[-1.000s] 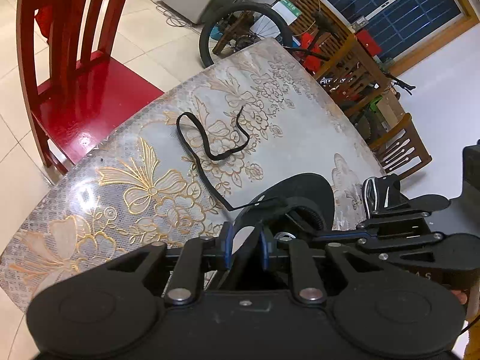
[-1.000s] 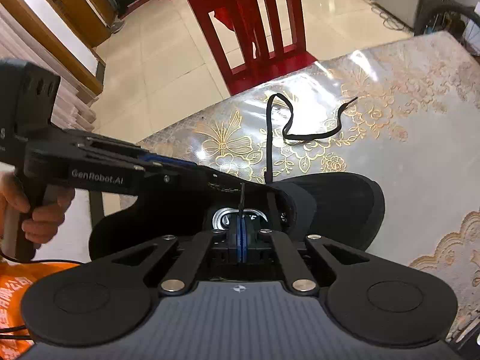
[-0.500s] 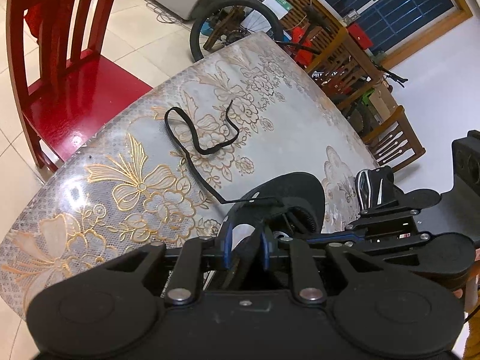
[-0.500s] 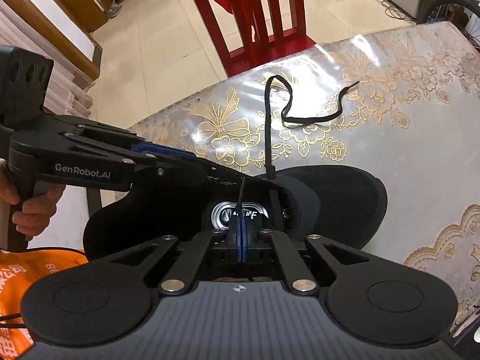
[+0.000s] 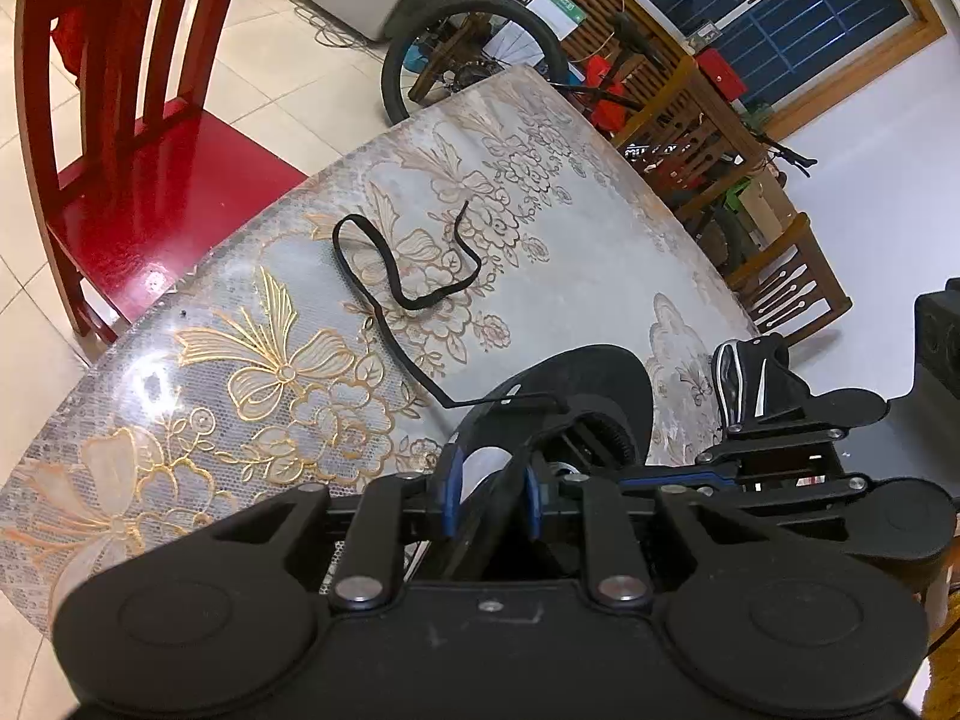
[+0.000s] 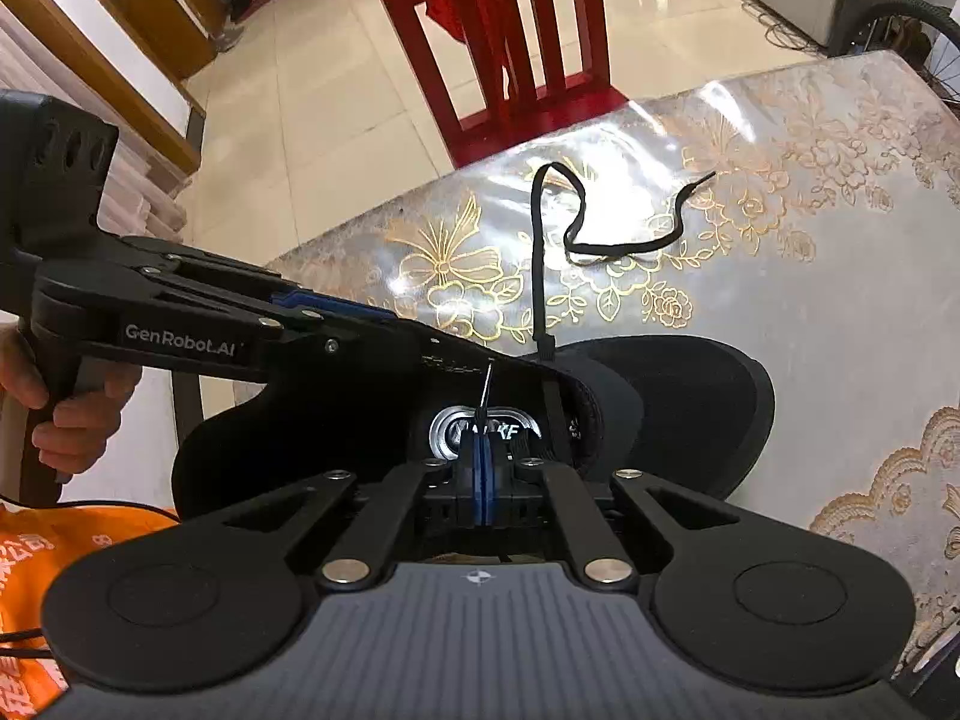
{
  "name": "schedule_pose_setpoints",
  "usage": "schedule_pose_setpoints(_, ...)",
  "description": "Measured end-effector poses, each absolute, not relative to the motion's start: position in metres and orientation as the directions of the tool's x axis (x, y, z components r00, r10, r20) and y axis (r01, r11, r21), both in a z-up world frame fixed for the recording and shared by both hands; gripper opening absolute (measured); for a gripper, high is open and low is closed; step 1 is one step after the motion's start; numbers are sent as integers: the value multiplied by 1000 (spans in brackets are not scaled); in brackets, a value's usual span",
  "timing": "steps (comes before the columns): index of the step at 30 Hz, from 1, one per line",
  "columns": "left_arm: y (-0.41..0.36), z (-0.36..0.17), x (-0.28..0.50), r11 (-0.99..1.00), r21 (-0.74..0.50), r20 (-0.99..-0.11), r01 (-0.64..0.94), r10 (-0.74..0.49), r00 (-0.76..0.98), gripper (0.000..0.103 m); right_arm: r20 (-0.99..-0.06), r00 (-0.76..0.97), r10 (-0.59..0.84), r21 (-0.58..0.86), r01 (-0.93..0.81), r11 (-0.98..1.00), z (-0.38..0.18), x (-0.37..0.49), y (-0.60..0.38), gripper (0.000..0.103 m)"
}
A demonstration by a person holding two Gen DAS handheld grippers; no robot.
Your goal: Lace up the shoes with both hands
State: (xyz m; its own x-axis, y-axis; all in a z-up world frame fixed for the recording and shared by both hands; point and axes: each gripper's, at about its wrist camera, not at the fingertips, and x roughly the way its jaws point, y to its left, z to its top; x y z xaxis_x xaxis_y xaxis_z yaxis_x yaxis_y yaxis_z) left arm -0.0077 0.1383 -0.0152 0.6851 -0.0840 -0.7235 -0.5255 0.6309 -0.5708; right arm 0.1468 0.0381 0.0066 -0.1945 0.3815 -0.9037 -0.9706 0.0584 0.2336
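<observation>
A black shoe (image 6: 690, 396) lies on the floral table (image 6: 810, 312), toe to the right, with a silver insole label (image 6: 516, 429) showing inside. My right gripper (image 6: 482, 456) is shut on the thin tip of the black lace (image 6: 534, 252), which sticks up between its blue pads. The lace leaves the shoe's front, runs up the table and loops back to a free end. My left gripper (image 6: 414, 342) comes in from the left, shut on the shoe's upper edge. In the left wrist view that edge stands between the pads of my left gripper (image 5: 491, 495), the lace (image 5: 390, 276) beyond.
A red chair (image 6: 510, 60) stands at the table's far edge. A second shoe (image 5: 744, 378) with white stripes sits behind the first. A bicycle wheel (image 5: 474, 30) and wooden chairs (image 5: 780, 282) are beyond the table. A person's hand (image 6: 66, 408) holds the left gripper's handle.
A little more of the silver insole label shows in the right wrist view. Both grips look the same as before.
</observation>
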Motion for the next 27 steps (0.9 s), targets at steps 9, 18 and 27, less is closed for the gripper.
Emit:
schedule_pose_setpoints(9,135,-14,-6,641,-569,-725,-515,-95,682,20,-892,-150,426,203,-976,82,-1,146,42,1)
schedule_pose_setpoints(18,106,-6,-1,766,-501,-728,-403,-121,674,20,-854,-187,486,263,-960,93,5,154,32,17)
schedule_pose_setpoints(27,91,-4,-8,869,-354,-766,-345,-58,641,27,-845,-168,508,236,-969,72,24,159,40,31)
